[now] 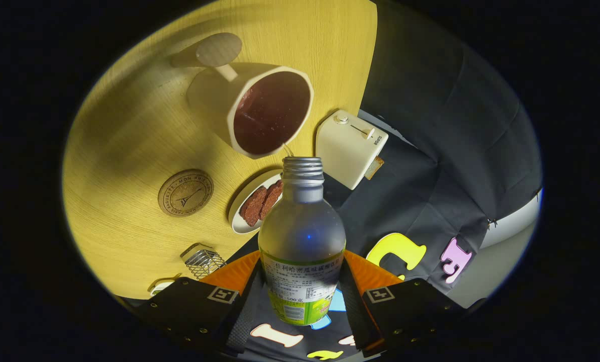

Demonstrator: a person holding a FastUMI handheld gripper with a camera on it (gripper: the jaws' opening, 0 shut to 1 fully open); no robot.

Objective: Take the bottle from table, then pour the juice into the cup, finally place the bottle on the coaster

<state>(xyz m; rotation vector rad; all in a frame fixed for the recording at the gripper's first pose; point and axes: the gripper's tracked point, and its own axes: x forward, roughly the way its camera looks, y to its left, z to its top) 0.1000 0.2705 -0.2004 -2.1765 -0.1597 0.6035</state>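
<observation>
My gripper [300, 296] is shut on a clear bottle [301, 236] with a green label, one finger on each side of its body. The bottle is tipped forward, and its open threaded mouth [302, 162] points at the cream cup [260, 108] just beyond it. A thin stream of liquid [287, 149] runs from the mouth over the cup's near rim. The cup holds dark reddish juice. It stands on the yellow wooden table [129, 125]. A round cork coaster [185, 192] with a tower drawing lies bare on the table, left of the bottle's neck.
A white plate [242, 208] with brown slices lies between the coaster and the bottle. A cream toaster [347, 146] stands right of the cup at the table's edge. A small wire rack [203, 261] sits near my left finger. A round wooden lid [218, 49] lies beyond the cup.
</observation>
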